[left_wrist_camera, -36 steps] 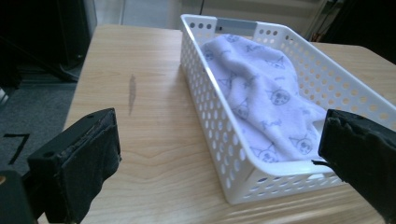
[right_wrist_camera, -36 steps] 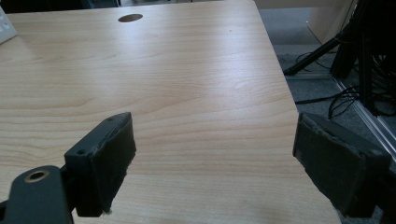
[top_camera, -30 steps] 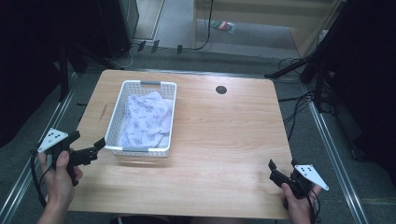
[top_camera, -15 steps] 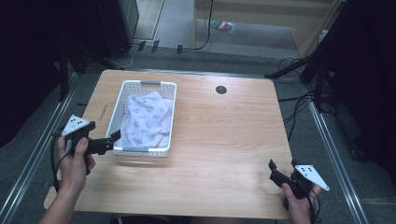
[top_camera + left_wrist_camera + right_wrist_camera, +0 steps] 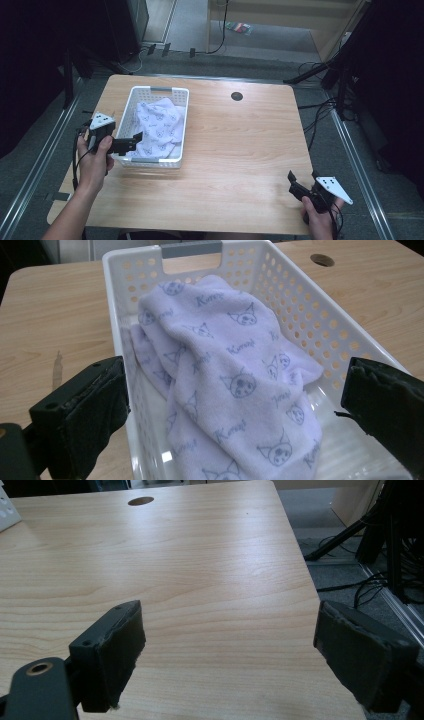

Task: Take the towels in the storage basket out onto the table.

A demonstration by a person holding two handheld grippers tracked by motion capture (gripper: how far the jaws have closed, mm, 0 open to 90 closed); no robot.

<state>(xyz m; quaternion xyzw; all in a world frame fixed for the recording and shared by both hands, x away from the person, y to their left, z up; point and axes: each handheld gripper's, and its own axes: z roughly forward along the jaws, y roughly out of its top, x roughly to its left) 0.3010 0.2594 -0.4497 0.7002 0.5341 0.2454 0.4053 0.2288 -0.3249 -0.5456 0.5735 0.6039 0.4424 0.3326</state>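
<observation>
Lilac towel: soft printed cloth (image 5: 225,385), crumpled inside white perforated plastic basket (image 5: 181,125), table's left.
Left gripper (image 5: 134,140): moved in from table edge to basket's near rim within a second; jaws spread wide, straddling towel.
Reading: likely a pick-up approach.
Right gripper (image 5: 299,182): unmoved at right near corner, jaws apart, empty.

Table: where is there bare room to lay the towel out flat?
The table is bare from the basket's right wall across to the right edge, bordered by the cable hole at the back and the right claw at the near corner. The left strip is crowded: basket, towel, left claw.
</observation>
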